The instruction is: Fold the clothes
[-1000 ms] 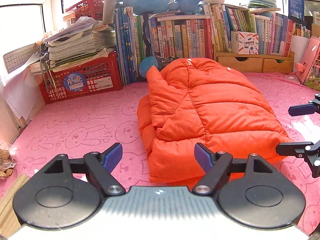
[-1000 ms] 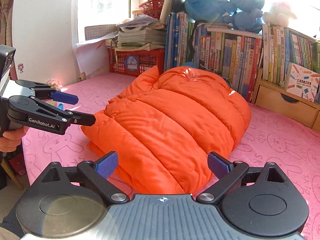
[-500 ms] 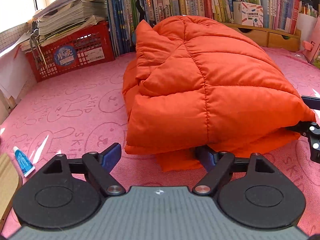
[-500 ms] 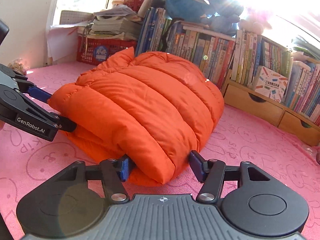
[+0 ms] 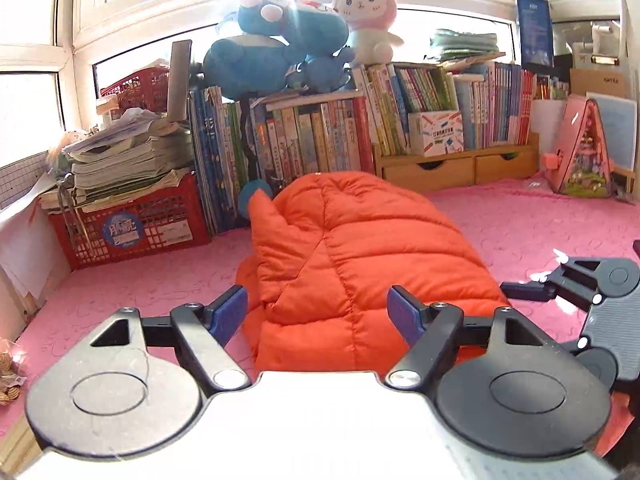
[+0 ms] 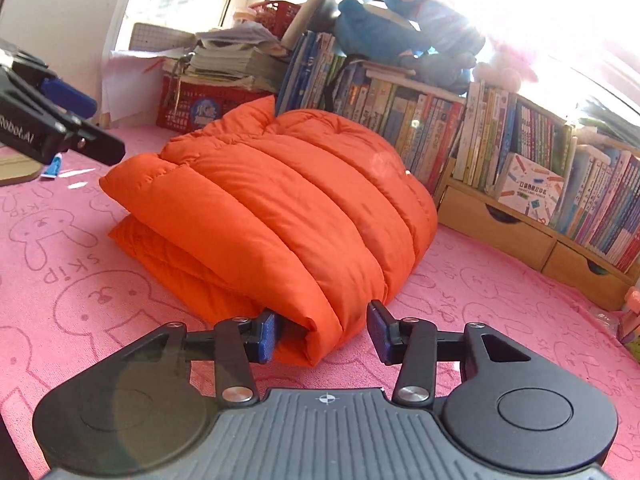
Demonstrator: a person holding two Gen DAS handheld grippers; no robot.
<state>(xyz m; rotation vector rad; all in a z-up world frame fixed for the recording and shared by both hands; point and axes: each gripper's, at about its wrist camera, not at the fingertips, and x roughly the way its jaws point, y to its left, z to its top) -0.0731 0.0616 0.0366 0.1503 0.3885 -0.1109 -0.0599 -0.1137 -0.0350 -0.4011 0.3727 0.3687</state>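
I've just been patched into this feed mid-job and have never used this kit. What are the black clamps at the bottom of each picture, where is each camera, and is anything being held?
Each picture comes from a camera mounted on a hand-held two-finger gripper, looking forward along its fingers; a person carries one in each hand. The left wrist view shows the left gripper, open, with the right gripper at its right edge. The right wrist view shows the right gripper, also open, its fingers straddling the near corner of a folded orange puffer jacket without clamping it. The jacket lies on a pink rabbit-print cloth. Behind stand rows of books and a red crate. Nothing is held.
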